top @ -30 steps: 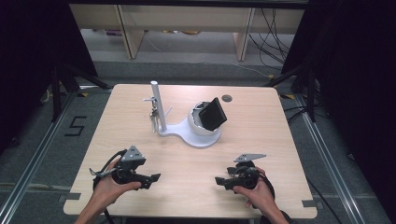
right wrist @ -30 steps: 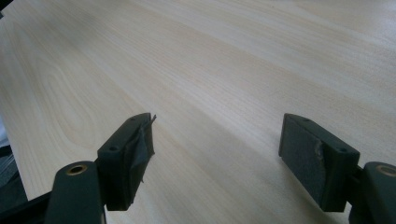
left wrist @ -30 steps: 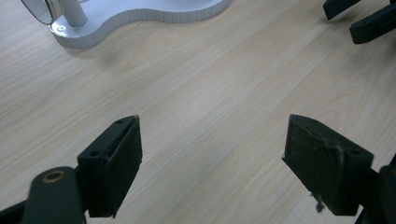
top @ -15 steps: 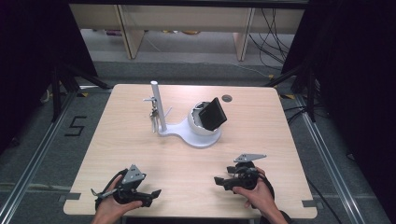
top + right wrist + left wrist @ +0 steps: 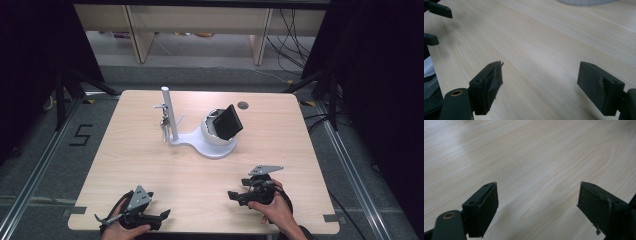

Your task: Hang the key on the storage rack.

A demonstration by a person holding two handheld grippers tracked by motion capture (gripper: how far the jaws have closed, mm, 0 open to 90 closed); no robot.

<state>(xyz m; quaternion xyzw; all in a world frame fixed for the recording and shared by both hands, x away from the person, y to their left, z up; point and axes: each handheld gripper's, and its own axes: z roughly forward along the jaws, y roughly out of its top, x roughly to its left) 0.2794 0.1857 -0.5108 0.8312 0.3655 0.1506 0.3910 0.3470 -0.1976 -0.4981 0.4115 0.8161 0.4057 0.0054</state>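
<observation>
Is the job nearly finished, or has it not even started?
It looks hardly begun. Done: nothing that shows; the black block sits tilted in the white stand, and small keys hang by its post. In hand: nothing; the left gripper and right gripper rest open near the table's front edge. Left: reaching the stand, by my guess.

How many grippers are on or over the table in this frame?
2: the left gripper at the table's near-left edge and the right gripper near-right, both open and empty.

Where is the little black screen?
In the high view the screen leans in the white stand's round cup at mid-table, right of the post.
</observation>
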